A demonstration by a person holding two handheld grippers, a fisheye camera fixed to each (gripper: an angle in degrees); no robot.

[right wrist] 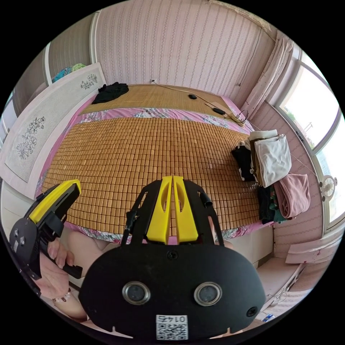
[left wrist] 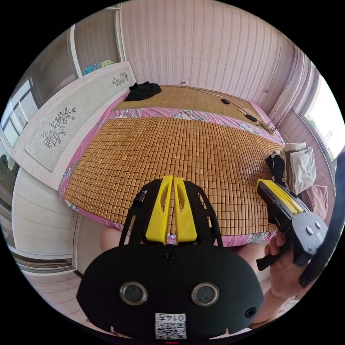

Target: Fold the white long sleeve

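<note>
Closest to the camera in the left gripper view is the left hand-held gripper (left wrist: 173, 179), its two yellow jaws pressed together with nothing between them, their tips over the near edge of the bed (left wrist: 90, 134). On the bed lies a bamboo mat (left wrist: 172, 151) of small brown tiles, with a pink flowered sheet (left wrist: 161, 114) showing around it. Near the far left corner of the bed a black garment (left wrist: 143, 90) lies in a heap. At the right edge of the bed stands a stack of folded clothes (left wrist: 298, 167), and the whitish piece on it may be the white long sleeve, but I cannot tell for sure. The right hand-held gripper (left wrist: 264, 185) comes in near the right near corner of the bed, held by a hand (left wrist: 284, 267); its jaws are also clenched and carry nothing

Nearest in the right gripper view is the right hand-held gripper (right wrist: 172, 179), jaws closed on each other, empty, over the near edge of the bed (right wrist: 57, 143). The left hand-held gripper (right wrist: 73, 185) shows near the left near corner, held by a hand (right wrist: 54, 269), with its jaws together. The bamboo mat (right wrist: 151, 154) is bare in the middle. At the right edge of the bed lies a white folded garment (right wrist: 275, 158) on top of dark pieces, and just beside it, toward the near corner, a pink folded garment (right wrist: 294, 194). The black garment (right wrist: 110, 91) lies near the far left corner
</note>
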